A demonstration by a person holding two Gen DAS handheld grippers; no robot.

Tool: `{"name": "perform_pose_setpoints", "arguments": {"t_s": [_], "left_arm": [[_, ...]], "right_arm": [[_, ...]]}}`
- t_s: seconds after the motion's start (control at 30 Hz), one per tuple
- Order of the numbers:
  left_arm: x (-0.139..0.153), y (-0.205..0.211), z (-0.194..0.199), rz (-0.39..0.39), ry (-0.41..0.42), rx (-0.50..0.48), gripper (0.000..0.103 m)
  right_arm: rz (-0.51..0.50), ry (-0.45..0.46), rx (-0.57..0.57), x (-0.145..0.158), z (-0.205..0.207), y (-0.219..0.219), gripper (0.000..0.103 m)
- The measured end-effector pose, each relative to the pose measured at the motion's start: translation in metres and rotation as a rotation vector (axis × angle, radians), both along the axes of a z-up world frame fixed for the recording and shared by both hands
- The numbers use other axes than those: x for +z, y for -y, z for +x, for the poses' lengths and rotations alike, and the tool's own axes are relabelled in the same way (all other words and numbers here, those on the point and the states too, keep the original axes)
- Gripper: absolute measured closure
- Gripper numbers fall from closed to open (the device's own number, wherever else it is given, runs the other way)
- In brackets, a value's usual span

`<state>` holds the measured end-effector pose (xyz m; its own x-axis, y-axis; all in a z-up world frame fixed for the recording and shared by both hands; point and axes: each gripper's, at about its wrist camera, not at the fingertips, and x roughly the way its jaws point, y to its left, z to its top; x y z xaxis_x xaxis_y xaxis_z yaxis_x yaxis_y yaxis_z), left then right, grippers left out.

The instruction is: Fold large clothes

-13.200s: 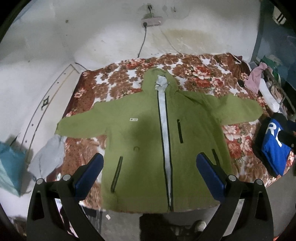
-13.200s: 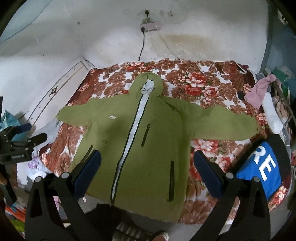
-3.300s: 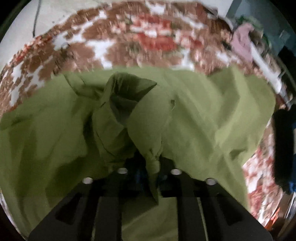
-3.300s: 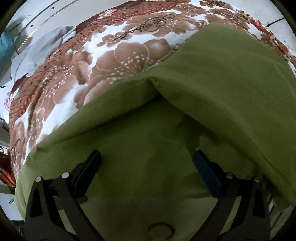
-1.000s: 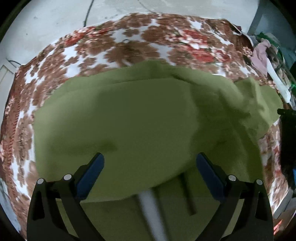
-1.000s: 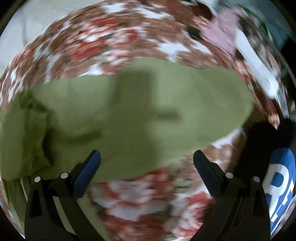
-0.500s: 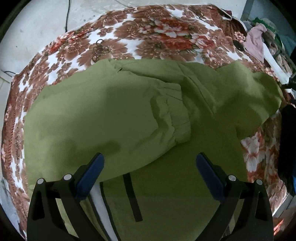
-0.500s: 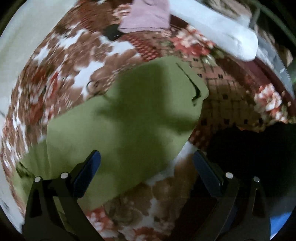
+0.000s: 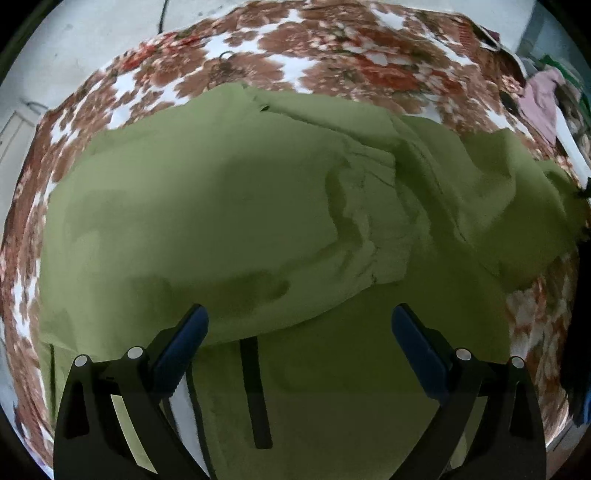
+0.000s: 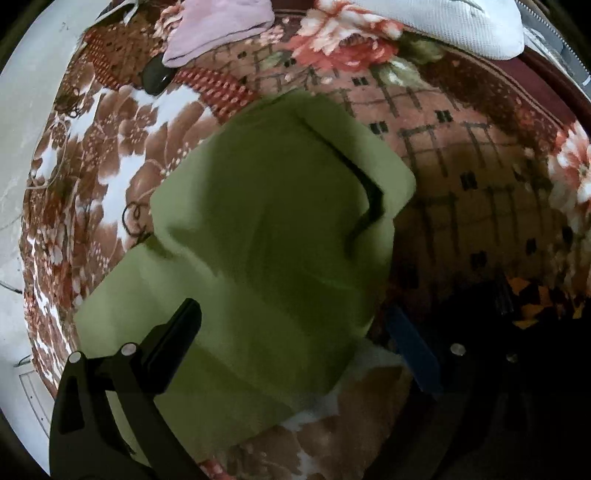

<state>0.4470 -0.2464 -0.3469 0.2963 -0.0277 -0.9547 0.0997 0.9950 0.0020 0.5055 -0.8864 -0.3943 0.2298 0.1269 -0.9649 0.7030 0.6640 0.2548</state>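
A large olive-green hooded jacket (image 9: 207, 221) lies on the floral bed. Its left sleeve is folded across the chest, cuff (image 9: 373, 236) near the middle. A black pocket zip (image 9: 255, 391) and the pale front zipper strip (image 9: 181, 413) show below. My left gripper (image 9: 299, 336) is open and empty, hovering over the jacket's front. In the right wrist view the other sleeve (image 10: 266, 258) lies stretched out, its cuff with a black tab (image 10: 369, 195) at the far end. My right gripper (image 10: 299, 339) is open and empty just above that sleeve.
The floral bedspread (image 9: 295, 55) lies under the jacket. A pink cloth (image 10: 218, 22), a white garment (image 10: 443, 22) and a small dark object (image 10: 157, 75) lie beyond the cuff. Dark clothing (image 10: 498, 350) sits to the right of the sleeve. A white wall (image 10: 22, 92) borders the bed.
The left gripper has drifted slightly closer over the folded sleeve, still open. The right gripper has moved along the right sleeve toward its cuff, which now looks nearer and larger.
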Motion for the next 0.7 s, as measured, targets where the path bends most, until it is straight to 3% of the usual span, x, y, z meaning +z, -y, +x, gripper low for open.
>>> {"name": "perform_pose_setpoints", "arguments": {"t_s": [0.07,0.23,0.33,0.4,0.57,0.7], "left_arm": [[-0.001,0.004,0.001,-0.007,0.007,-0.001,0.005],[-0.002,0.034,0.005,-0.061,0.037,-0.035,0.005],[-0.010,0.067,0.010,-0.112,0.010,-0.060,0.005],[-0.012,0.093,0.010,-0.094,0.018,-0.097,0.005],[-0.025,0.137,0.015,-0.009,0.053,-0.158,0.005],[-0.059,0.146,0.021,-0.026,-0.021,-0.155,0.005]], "right_arm": [[0.015,0.007,-0.010,-0.005,0.003,0.007,0.012],[0.151,-0.002,-0.089,-0.030,-0.006,0.024,0.052],[0.135,0.014,-0.065,-0.027,-0.009,0.023,0.080],[0.113,0.013,-0.030,-0.021,-0.008,0.019,0.095],[0.083,0.023,0.024,0.003,-0.002,0.011,0.098],[-0.014,0.112,0.139,0.061,0.007,-0.012,0.098]]}}
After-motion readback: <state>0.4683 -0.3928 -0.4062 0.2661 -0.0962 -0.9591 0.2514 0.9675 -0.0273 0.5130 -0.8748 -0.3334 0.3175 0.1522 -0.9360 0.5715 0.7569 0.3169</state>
